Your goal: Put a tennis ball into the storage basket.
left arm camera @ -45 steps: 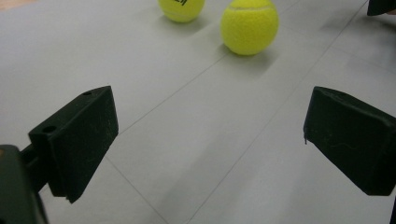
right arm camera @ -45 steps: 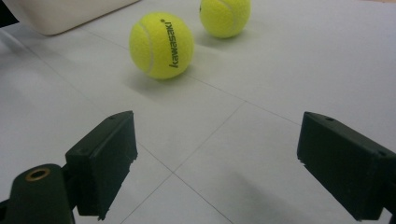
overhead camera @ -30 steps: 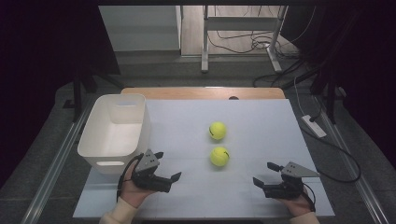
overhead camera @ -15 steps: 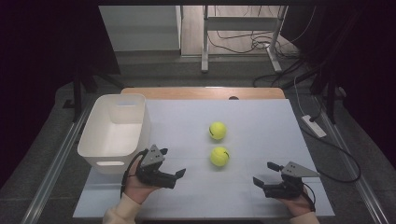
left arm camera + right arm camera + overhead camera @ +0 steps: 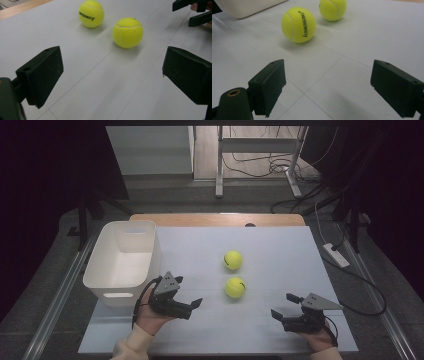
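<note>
Two yellow tennis balls lie on the pale table sheet, a front ball (image 5: 235, 287) and a back ball (image 5: 232, 260). My left gripper (image 5: 187, 293) is held low, left of the front ball, open and empty. In the left gripper view the open gripper (image 5: 113, 75) faces the front ball (image 5: 128, 32) and the back ball (image 5: 91, 13). My right gripper (image 5: 283, 306) sits to the front right of the balls, also open and empty. Between the spread jaws of the right gripper (image 5: 332, 86) I see the front ball (image 5: 298, 25) and, beyond it, the back ball (image 5: 332, 8).
A white plastic bin (image 5: 100, 270) stands at the table's left side, just behind my left hand; its corner (image 5: 244, 7) shows in the right gripper view. A wooden strip (image 5: 215, 219) runs along the far edge. Cables and a power strip (image 5: 336, 255) lie on the floor to the right.
My left gripper has moved a little forward and to the right, closer to the front ball. The right gripper and both balls have stayed in place.
</note>
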A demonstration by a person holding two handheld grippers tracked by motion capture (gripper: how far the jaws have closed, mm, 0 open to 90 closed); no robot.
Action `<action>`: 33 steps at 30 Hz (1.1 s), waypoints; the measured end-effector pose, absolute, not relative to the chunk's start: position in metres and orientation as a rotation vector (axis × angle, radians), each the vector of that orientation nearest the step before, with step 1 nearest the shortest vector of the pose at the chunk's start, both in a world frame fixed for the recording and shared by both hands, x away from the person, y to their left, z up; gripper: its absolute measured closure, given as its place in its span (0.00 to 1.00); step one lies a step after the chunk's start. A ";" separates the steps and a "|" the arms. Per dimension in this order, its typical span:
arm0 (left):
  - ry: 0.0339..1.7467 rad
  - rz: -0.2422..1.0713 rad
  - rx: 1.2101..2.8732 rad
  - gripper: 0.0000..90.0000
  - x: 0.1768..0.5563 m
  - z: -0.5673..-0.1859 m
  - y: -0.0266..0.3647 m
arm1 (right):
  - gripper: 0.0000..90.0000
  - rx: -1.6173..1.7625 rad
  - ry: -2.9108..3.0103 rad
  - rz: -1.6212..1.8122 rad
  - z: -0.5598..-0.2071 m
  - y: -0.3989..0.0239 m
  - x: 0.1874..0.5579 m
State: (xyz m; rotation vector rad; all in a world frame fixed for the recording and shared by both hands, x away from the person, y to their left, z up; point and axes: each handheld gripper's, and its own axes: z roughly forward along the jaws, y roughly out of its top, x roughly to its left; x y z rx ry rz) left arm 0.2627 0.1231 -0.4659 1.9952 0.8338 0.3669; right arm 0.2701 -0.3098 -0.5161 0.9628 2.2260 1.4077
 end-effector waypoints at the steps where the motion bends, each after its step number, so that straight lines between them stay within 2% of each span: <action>1: 0.831 0.367 1.996 0.04 0.263 -0.465 0.122 | 0.14 0.962 2.226 1.408 -0.516 -0.310 0.270; 33: 0.774 0.335 2.045 0.04 0.277 -0.460 0.095 | 0.14 0.956 2.229 1.406 -0.516 -0.311 0.270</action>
